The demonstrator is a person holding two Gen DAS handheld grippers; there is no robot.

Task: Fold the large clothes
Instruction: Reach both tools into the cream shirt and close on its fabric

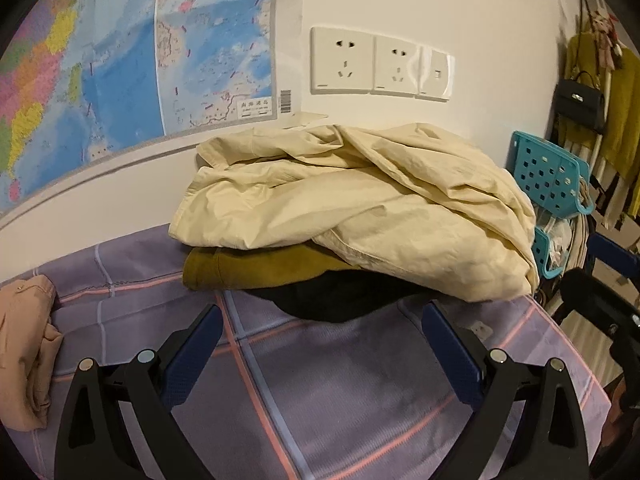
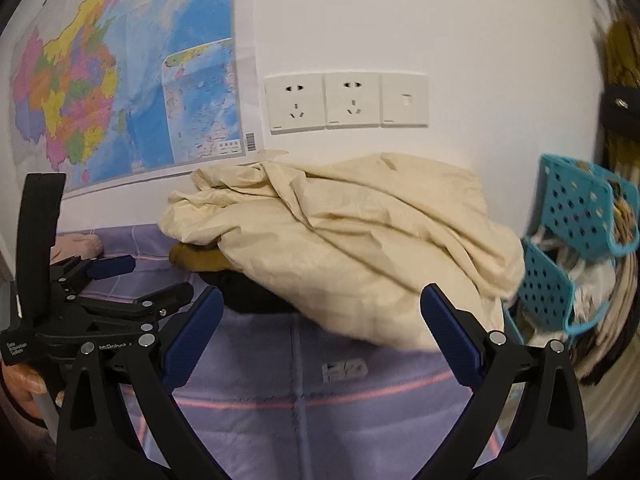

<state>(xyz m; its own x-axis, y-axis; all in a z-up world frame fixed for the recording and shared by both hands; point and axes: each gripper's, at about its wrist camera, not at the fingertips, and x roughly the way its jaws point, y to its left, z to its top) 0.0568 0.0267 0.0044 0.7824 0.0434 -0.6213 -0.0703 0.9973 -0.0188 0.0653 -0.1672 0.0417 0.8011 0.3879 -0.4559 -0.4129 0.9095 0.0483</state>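
Note:
A cream garment (image 1: pixel 360 204) lies loosely folded on top of a stack, over a mustard garment (image 1: pixel 248 270) and a black one (image 1: pixel 336 300), on a purple checked bed sheet (image 1: pixel 340 380) against the wall. My left gripper (image 1: pixel 322 328) is open and empty, just short of the stack. My right gripper (image 2: pixel 322 312) is open and empty, its fingers at the front of the cream garment (image 2: pixel 352 240). The left gripper (image 2: pixel 136 280) also shows at the left of the right wrist view. A pink garment (image 1: pixel 24 356) lies crumpled at the far left.
A wall map (image 1: pixel 132 60) and white sockets (image 1: pixel 380 64) are behind the stack. A turquoise perforated basket (image 1: pixel 548 184) stands to the right of the bed, with hanging clothes and a black handbag (image 1: pixel 580 102) beyond.

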